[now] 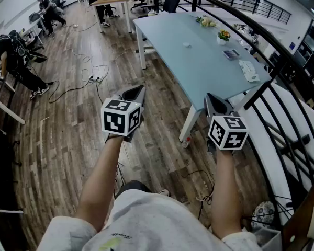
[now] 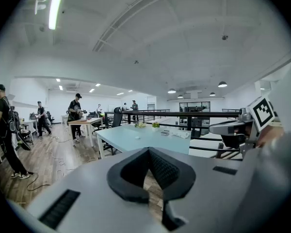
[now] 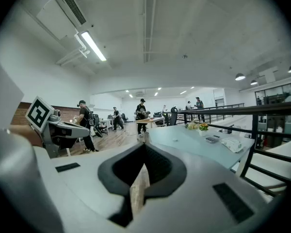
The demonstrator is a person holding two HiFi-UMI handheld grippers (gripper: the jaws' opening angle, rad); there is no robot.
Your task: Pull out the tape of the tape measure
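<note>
- Left grey two-jaw gripper [image 1: 135,89]: pressed fully together, clamping nothing, aimed slightly downward over brown wood-plank floor [image 1: 68,140].
- Ahead and to the right of those jaws: long pale-blue rectangular table [image 1: 199,72] on white legs, touched by neither tool.
- Mid-table, well ahead of both grippers: small pale round object [image 1: 186,44], possibly the tape measure, too small to confirm. Nothing else recognisable as one.
- Handling, as a judgement if that is it: light hard case, likely to skate on the smooth top. Thin springy blade, prone to snapping back. Best to pin the case with one gripper and pinch the end hook with the other.
- Further ahead, at the table's far end: small pale pot [image 1: 222,41] holding yellow and orange flowers. Beyond it, a second bunch of pale flowers [image 1: 205,21], vessel not discernible.
- Right grey two-jaw gripper [image 1: 215,101]: likewise closed completely, empty, near the table's closest corner, black metal railing [image 1: 259,94] just to its right.
</note>
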